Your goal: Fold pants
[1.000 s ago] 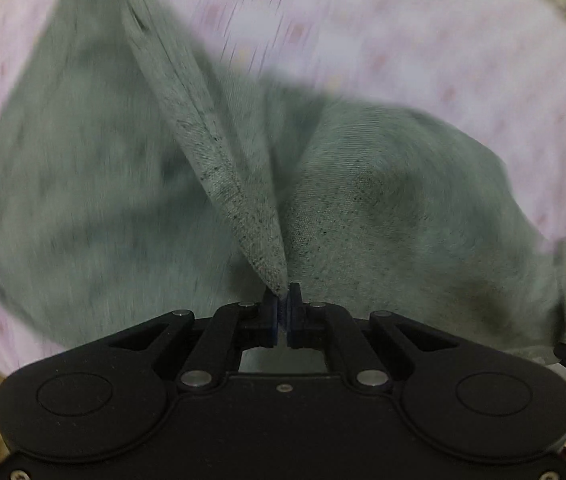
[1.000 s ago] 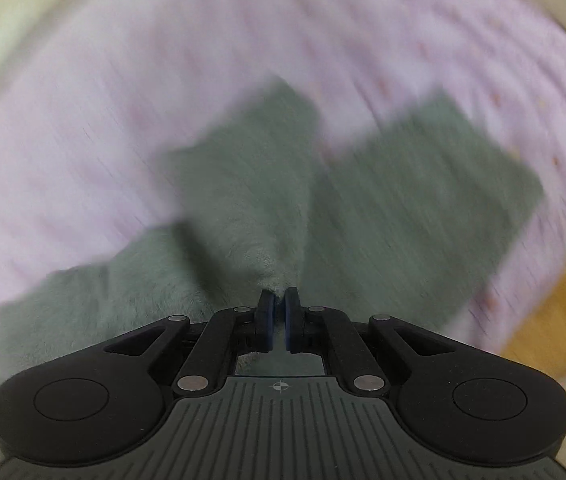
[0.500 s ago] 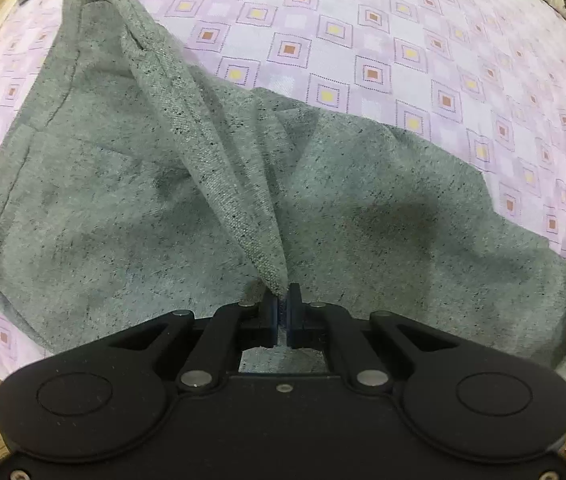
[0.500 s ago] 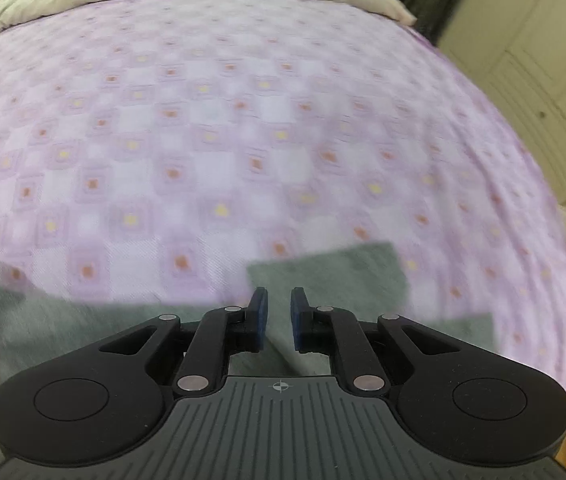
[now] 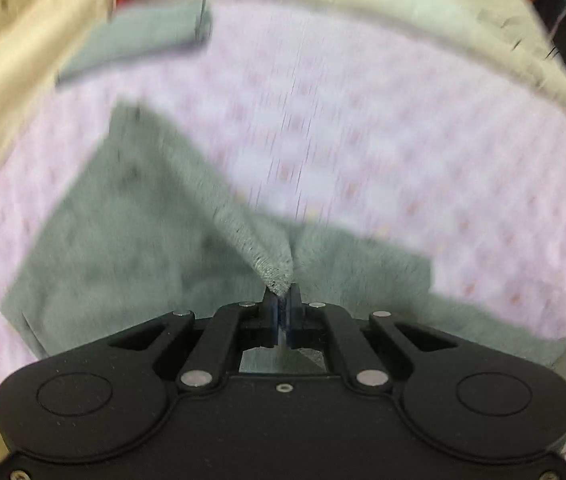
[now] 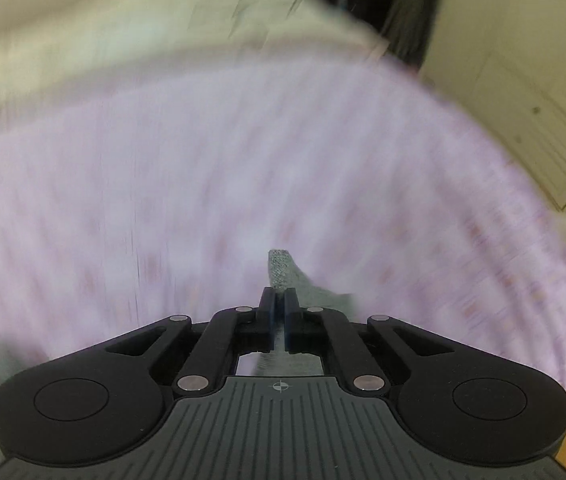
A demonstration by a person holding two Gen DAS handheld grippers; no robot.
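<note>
The pants (image 5: 123, 248) are made of a grey-green, dark-flecked knit fabric and are spread over a lilac patterned bedsheet (image 5: 363, 128). One narrow fold of the cloth is drawn up into a taut ridge and is pinched between the jaws of the left gripper (image 5: 281, 300). Another small tab of the same fabric (image 6: 281, 270) is clamped in the right gripper (image 6: 279, 300) and stands up above the sheet. Much of the garment is blurred.

Grey-green flecked pants (image 5: 131, 248) on a lilac checked bedsheet (image 5: 363, 128).
</note>
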